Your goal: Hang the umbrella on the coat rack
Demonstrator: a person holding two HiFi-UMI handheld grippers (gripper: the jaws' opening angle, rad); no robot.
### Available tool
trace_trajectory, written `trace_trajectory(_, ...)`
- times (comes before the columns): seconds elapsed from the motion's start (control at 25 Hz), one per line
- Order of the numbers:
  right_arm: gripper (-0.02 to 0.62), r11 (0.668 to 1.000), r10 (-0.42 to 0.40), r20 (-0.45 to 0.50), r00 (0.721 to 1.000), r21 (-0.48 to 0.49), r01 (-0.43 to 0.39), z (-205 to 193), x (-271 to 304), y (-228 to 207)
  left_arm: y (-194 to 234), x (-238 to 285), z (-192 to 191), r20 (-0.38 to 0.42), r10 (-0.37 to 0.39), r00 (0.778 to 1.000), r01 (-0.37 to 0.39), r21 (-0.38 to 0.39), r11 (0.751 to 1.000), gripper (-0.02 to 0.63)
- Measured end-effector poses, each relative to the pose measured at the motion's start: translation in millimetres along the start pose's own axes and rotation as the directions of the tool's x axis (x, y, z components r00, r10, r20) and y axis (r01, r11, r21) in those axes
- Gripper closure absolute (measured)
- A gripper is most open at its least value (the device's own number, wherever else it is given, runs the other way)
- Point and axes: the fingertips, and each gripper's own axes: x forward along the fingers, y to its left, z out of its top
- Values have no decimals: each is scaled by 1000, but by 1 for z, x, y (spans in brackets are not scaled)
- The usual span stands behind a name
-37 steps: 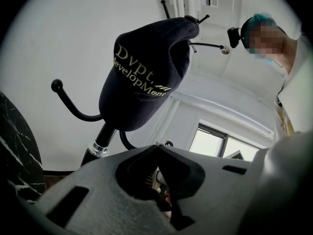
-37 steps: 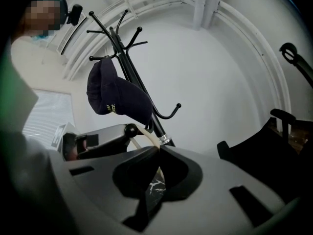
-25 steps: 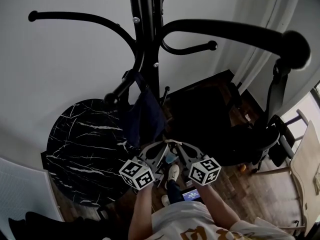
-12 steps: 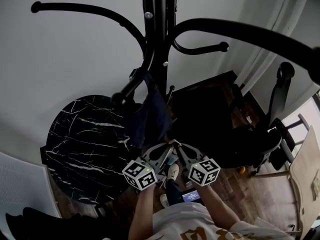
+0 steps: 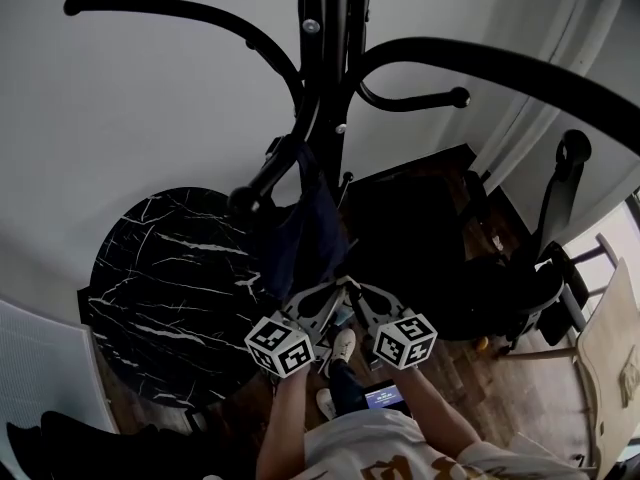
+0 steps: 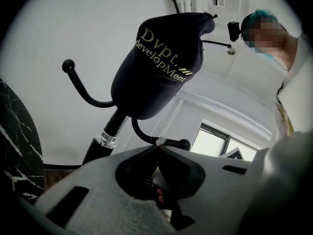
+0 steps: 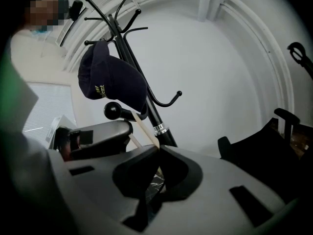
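Note:
The black coat rack [image 5: 325, 68] rises in front of me, its curved hooks spreading out. A dark navy cap [image 5: 300, 233] with gold lettering [image 6: 156, 67] hangs on a low ball-tipped hook [image 5: 245, 198]. Both grippers sit side by side just below the cap, tips nearly touching. My left gripper [image 5: 333, 288] is shut, with a small pale piece pinched at its tip [image 6: 157, 143]. My right gripper [image 5: 355, 290] is shut too, and a thin pale strap [image 7: 142, 129] runs up from its tip [image 7: 157, 148] toward the left gripper. The umbrella's body is hidden beneath the grippers.
A round black marble table [image 5: 170, 288] stands left of the rack. A black chair [image 5: 430, 238] sits to the right, and a black strap [image 5: 555, 198] hangs from a big right hook. A white radiator [image 5: 40, 378] is at lower left. My feet are below.
The head view has shifted a little, so the rack sits further right. Both grippers stay shut and hold almost the same place under the cap.

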Motion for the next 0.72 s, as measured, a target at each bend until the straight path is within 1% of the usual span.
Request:
trace_trajectory(0.36, 581, 1000, 7, -20, 1000, -5, -7, -2, 14, -3, 10, 3, 0, -30, 21, 999, -21, 14, 1000, 586)
trace_trajectory(0.72, 581, 1000, 10, -46, 999, -9, -11, -4, 29, -7, 25, 6, 1, -41, 55, 998, -55, 2, 999, 586)
